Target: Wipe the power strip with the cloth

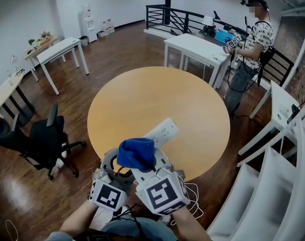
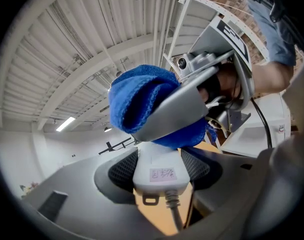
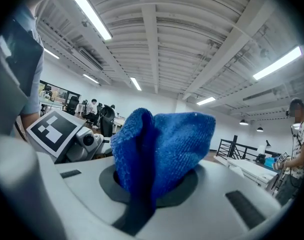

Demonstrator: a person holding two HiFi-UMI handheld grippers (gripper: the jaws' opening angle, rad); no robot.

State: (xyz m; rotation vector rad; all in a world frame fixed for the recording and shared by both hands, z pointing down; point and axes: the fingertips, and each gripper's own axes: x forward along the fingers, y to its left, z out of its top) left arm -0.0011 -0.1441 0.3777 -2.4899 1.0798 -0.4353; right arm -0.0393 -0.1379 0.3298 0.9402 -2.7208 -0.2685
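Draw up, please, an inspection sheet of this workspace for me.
Surface: round light wooden table, only the strip over it.
Job's things: white plastic power strip, gripped at its cord end; blue terry cloth bunched over it.
Clutter: nothing seen.
Grippers: left tool shut on the strip; right tool shut on the cloth.
Cables: strip's cord hangs down; white cable loops below the table edge.
Surroundings: black office chair, white desks, standing person.

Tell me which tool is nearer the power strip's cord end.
Left. The left tool grips the power strip at that end; the right tool holds the blue cloth over it farther along.
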